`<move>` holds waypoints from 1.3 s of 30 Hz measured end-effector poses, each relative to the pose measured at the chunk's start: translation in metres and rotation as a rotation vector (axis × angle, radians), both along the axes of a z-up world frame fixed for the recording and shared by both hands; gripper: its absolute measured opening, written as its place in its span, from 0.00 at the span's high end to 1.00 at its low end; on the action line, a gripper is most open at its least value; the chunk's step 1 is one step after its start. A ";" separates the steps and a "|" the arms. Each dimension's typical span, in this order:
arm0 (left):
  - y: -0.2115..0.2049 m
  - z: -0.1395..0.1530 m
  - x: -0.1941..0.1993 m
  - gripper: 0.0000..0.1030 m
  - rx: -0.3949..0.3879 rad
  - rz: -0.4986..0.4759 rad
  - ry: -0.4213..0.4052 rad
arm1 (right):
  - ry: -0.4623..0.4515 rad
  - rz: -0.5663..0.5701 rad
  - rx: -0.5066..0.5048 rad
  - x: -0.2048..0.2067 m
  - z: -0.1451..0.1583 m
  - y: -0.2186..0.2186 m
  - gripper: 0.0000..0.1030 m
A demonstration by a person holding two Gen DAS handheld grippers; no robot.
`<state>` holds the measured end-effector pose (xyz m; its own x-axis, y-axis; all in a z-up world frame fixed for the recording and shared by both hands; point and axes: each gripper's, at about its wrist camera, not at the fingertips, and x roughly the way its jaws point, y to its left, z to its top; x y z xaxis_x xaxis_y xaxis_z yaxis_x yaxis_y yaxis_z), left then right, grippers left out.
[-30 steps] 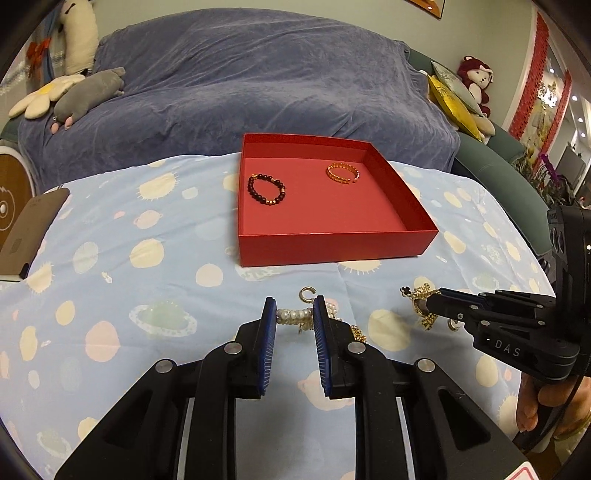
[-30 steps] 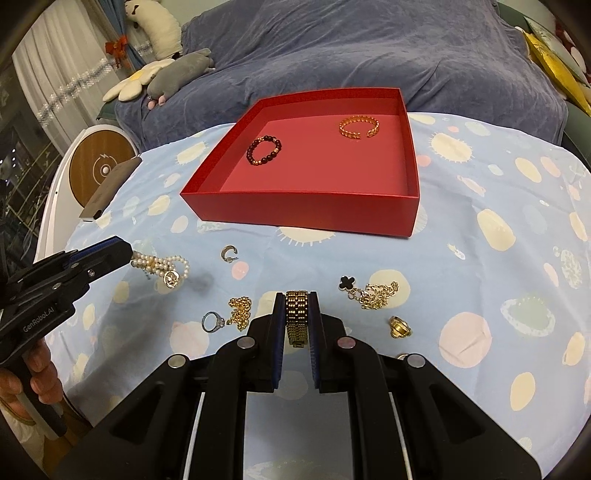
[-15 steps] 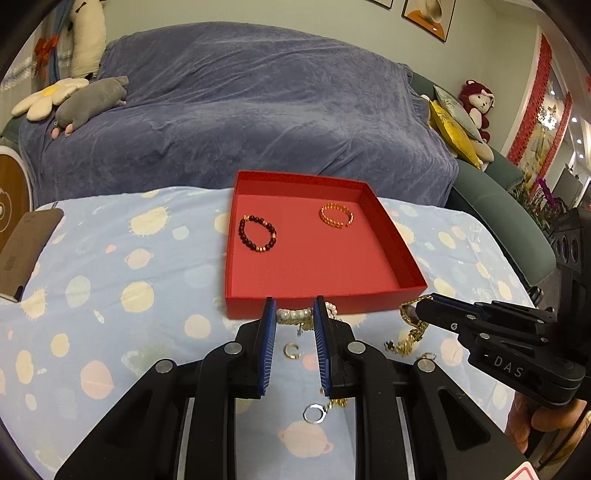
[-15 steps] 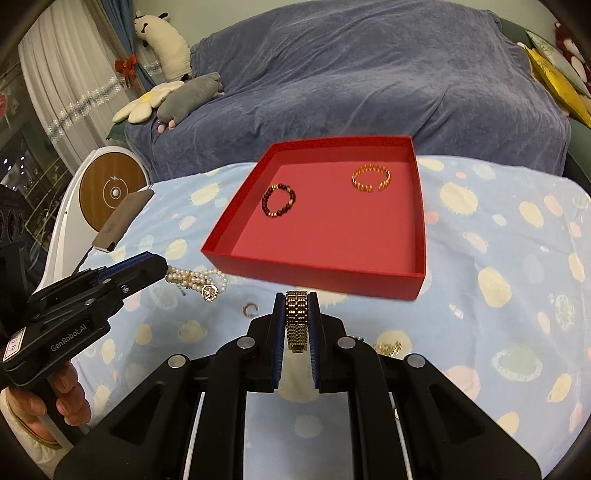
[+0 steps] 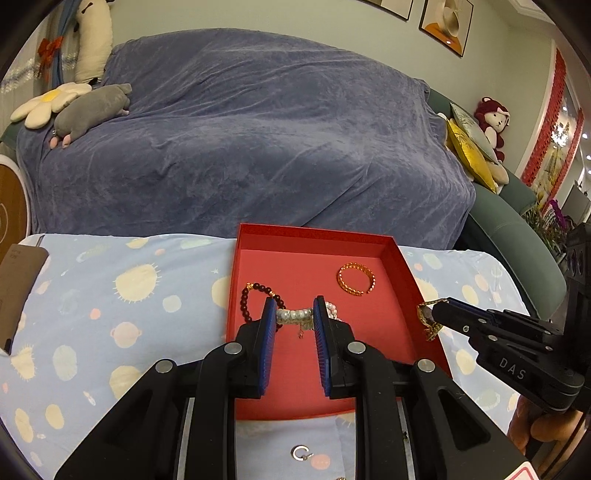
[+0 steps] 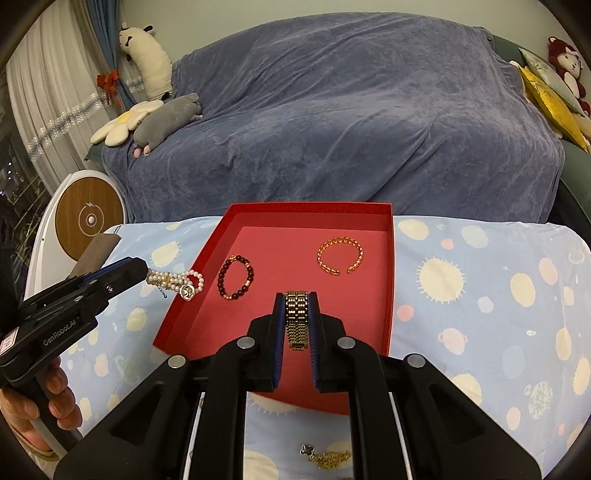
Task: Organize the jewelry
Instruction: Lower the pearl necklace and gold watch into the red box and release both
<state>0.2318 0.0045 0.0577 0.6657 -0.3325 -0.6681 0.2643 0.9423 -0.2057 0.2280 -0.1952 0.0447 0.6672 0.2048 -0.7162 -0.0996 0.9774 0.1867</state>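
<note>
Left tongs [image 5: 294,314] are held level over the shallow red cardboard box [image 5: 410,273], clamped on a white pearl bracelet [image 5: 293,315]. Right tongs [image 6: 296,310] are held level above the box's near half, clamped on a dangling gold link watch band [image 6: 297,319].

sofa [image 5: 258,147]: blue throw | wall [image 5: 295,26]: pale green, framed pictures [image 5: 441,26] | curtains [image 6: 40,92]: white
</note>
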 end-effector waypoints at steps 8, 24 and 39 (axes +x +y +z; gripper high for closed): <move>-0.012 -0.038 0.027 0.83 0.018 -0.005 0.068 | 0.052 -0.027 0.005 0.028 -0.035 -0.004 0.89; -0.010 -0.072 0.047 0.75 0.063 0.026 0.121 | 0.053 -0.056 -0.029 0.045 -0.055 -0.006 0.66; 0.011 -0.034 0.010 0.47 0.032 0.085 0.053 | -0.028 -0.082 -0.025 -0.014 -0.008 -0.026 0.57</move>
